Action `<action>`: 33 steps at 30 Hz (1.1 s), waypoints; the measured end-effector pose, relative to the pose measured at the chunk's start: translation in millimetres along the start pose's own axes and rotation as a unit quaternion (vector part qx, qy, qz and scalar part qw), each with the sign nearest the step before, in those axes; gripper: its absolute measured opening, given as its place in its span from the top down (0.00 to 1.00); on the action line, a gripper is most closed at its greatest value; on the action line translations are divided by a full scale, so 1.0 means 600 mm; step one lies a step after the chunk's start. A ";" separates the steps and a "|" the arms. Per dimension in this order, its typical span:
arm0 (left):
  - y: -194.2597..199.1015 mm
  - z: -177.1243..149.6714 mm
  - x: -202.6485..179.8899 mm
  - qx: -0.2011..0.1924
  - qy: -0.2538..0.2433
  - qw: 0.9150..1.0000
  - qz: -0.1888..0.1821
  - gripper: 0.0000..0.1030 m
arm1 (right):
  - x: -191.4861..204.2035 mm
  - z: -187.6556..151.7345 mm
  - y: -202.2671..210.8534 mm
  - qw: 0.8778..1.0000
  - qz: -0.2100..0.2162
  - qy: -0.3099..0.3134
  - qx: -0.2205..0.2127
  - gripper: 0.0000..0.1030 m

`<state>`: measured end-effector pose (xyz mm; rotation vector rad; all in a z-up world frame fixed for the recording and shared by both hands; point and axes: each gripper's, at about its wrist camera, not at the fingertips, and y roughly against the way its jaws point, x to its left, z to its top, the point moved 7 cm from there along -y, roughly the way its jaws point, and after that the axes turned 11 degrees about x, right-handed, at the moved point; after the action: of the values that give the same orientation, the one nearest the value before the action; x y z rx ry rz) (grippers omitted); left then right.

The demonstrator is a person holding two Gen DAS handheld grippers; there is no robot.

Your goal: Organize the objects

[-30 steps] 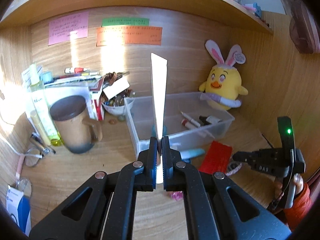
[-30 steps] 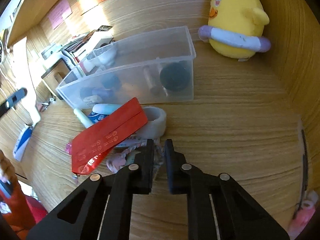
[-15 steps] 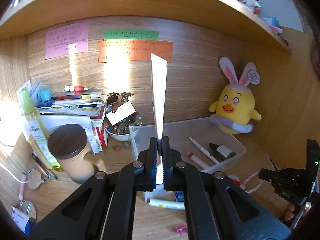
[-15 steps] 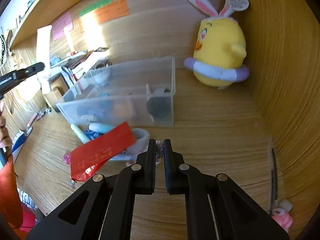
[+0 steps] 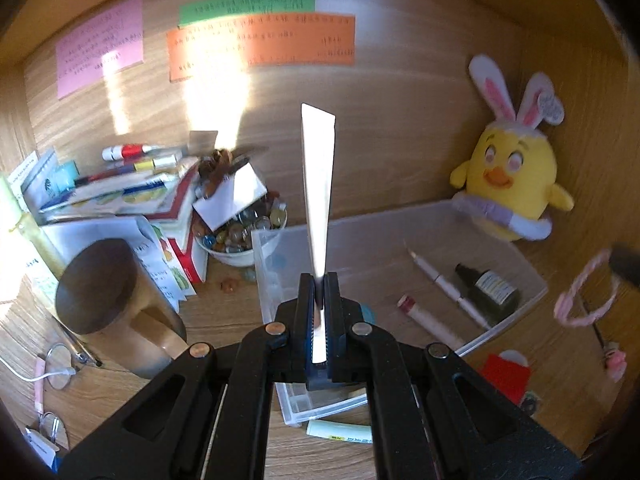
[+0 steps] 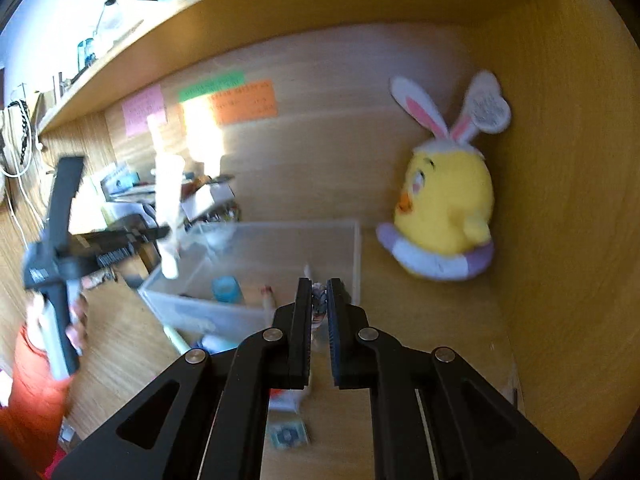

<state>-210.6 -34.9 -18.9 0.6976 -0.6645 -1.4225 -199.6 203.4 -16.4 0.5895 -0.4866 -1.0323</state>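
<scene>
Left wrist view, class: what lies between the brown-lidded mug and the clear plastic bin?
In the left wrist view, a white bowl of glass marbles and a few loose marbles sit between the mug and the bin.

Wood desk (image 5: 560, 364) nook w/ shelf (image 6: 240, 28) above, sun patch on back wall (image 5: 380, 128).

plush chick (image 5: 510, 184) behind bin (image 5: 400, 240), mug (image 5: 116, 304) left

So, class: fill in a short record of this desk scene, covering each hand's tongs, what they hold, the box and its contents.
left tongs: shut on white tube, held upright
right tongs: shut on pink cord, partly hidden
clear box: open, on the desk
box contents: white pen, dark bottle, red-tipped tube
beside box: yellow chick plush
</scene>
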 end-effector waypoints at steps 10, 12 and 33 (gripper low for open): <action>-0.061 -0.015 -0.006 0.049 -0.012 0.999 0.002 0.97 | 0.059 0.055 -0.087 0.999 0.030 0.023 0.014 0.94; -0.067 -0.018 -0.009 0.055 -0.016 0.998 -0.007 0.97 | 0.067 0.055 -0.113 0.999 0.034 0.027 0.029 0.94; 0.037 -0.096 -0.112 0.034 -0.105 0.989 -0.094 0.54 | 0.023 0.022 -0.224 0.992 -0.014 0.027 0.122 0.93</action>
<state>-155.0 34.4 -38.5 0.6825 -0.8327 -1.6694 -288.5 136.6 -93.7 0.8413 -0.5621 -0.9879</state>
